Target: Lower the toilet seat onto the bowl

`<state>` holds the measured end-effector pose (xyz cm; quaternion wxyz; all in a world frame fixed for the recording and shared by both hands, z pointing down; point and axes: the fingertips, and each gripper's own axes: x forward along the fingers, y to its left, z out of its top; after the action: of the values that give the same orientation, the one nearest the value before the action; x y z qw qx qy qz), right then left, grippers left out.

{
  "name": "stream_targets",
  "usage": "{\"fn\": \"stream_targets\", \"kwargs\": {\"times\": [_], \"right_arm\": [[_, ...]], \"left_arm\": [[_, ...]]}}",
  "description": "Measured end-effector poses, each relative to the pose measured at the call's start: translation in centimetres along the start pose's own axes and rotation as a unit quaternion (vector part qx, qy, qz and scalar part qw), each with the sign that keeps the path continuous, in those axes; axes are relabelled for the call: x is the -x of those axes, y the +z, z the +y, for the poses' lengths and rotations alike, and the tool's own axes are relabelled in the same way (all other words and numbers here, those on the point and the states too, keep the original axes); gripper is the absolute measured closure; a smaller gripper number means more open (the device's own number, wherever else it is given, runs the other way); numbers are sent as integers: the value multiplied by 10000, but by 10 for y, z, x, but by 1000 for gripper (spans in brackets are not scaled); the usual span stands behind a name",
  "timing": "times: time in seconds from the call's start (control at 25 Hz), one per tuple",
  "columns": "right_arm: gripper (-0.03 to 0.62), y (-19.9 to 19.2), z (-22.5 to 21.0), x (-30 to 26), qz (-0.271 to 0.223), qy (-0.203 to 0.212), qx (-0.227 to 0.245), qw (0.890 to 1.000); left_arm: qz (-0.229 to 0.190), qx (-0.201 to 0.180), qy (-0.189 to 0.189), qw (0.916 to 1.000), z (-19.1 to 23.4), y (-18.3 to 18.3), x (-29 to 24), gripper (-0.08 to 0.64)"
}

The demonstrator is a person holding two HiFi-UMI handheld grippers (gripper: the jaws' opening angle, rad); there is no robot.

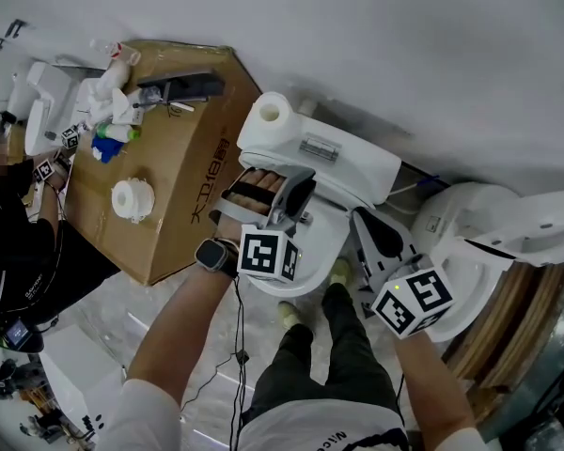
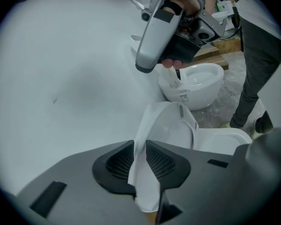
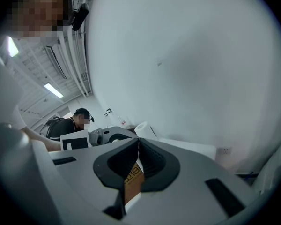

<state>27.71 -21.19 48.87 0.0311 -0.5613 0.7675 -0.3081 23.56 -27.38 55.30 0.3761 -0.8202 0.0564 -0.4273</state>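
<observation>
While the left gripper [image 2: 139,146] is clenched on the thin rim of the white plastic toilet seat [image 2: 171,128], its two black ribbed pads [image 2: 117,161] press that rim from either side, as the left gripper view shows. From the grip the seat runs away from the camera, raised and tilted, with its far end just above the white ceramic bowl [image 2: 225,138], and it does not lie flat on the bowl's rim. Behind it a second white toilet [image 2: 199,86] stands on the grey speckled floor [image 2: 225,111], near the plain white wall [image 2: 75,78]. The right gripper [image 3: 138,144] grasps nothing: in its own view the jaws meet at their tips, and the narrow slit below them shows only a piece of the brown cardboard box [image 1: 183,191] beyond. In the head view this gripper hangs to the right of the bowl, apart from the seat, its marker cube turned up. A white paper roll [image 1: 270,113] stands on the left end of the white rectangular tank [image 1: 343,163], and the box lies just beside the tank on the left. A dark wristwatch [image 1: 211,255] sits on the left wrist. A person in black clothes [image 1: 9,242] is at the far left edge.
</observation>
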Motion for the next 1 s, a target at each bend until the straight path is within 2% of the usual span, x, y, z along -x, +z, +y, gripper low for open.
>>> {"fn": "stream_targets", "kwargs": {"times": [0.16, 0.44, 1.0], "right_arm": [[575, -2, 1, 2, 0, 33, 8, 10000], [575, -1, 3, 6, -16, 39, -41, 10000], [575, -23, 29, 17, 54, 148, -159, 9997]], "left_arm": [[-27, -96, 22, 9999, -1, 1, -2, 486], [1, 72, 163, 9998, -5, 1, 5, 492], [-106, 376, 299, 9988, -47, -2, 51, 492]]}}
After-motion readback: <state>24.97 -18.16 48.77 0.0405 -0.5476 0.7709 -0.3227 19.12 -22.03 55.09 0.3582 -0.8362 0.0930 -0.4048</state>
